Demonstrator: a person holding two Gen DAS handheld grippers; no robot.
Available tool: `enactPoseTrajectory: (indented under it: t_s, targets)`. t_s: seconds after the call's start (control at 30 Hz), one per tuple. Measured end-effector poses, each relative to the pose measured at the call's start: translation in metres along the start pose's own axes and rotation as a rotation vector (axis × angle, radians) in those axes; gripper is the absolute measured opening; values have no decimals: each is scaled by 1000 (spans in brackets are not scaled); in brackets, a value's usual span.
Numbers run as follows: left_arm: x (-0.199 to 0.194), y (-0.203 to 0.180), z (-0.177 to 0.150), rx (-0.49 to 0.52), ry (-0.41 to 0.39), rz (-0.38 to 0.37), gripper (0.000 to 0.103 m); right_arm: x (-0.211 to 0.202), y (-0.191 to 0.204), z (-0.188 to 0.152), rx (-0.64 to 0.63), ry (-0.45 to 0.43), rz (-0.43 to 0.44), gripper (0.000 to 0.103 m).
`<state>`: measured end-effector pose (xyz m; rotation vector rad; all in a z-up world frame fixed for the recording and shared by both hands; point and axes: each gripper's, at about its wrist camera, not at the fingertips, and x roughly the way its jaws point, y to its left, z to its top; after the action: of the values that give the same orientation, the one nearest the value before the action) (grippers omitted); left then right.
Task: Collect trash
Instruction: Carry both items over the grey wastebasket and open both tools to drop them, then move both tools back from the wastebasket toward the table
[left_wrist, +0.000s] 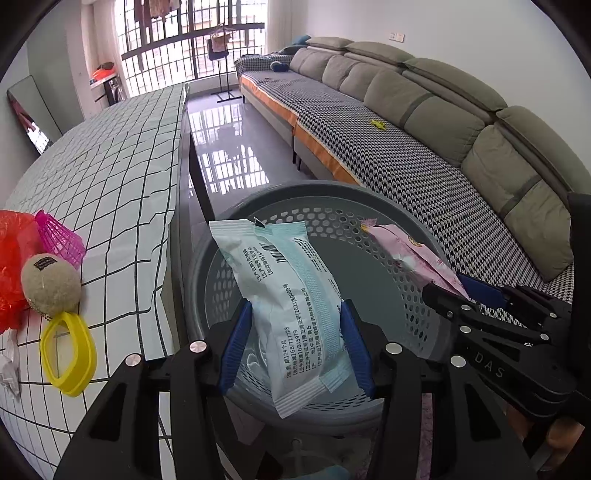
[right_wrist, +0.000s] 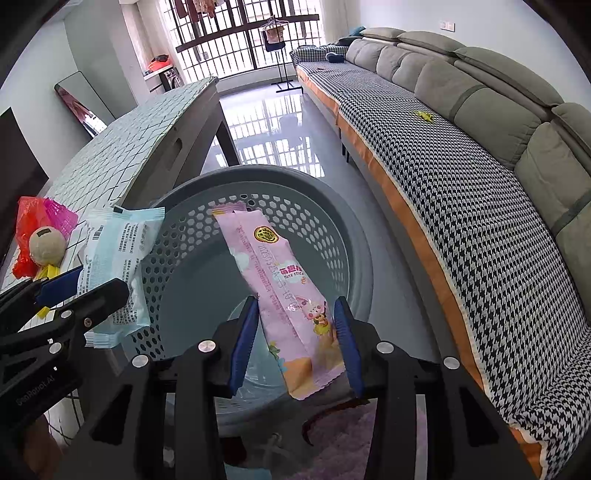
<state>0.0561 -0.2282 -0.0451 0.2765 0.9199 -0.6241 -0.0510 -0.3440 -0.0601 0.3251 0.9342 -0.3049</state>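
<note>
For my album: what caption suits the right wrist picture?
Right gripper holds a pink wrapper above a grey perforated basket.

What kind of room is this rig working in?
Most likely a home living room: a long grey sofa with a houndstooth cover, a barred balcony window with laundry hanging, and a table under a grid-pattern cloth.

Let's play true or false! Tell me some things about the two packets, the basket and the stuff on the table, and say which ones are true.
1. The left gripper holds a light blue packet. True.
2. The right gripper holds a green packet. False: its packet is pink.
3. Both packets are above the grey basket. True.
4. The ball lies in the basket. False: it sits on the table.
</note>
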Motion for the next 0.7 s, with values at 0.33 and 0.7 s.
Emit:
enactPoseTrajectory:
  t_s: [0.33,0.7]
  targets:
    - [-5,9,-1,-31,-10,6,69,-6,-1,2,4,-37,3,63]
    - [-9,14,-1,-46,-18,18,75,-8,-1,2,12,-47,12,63]
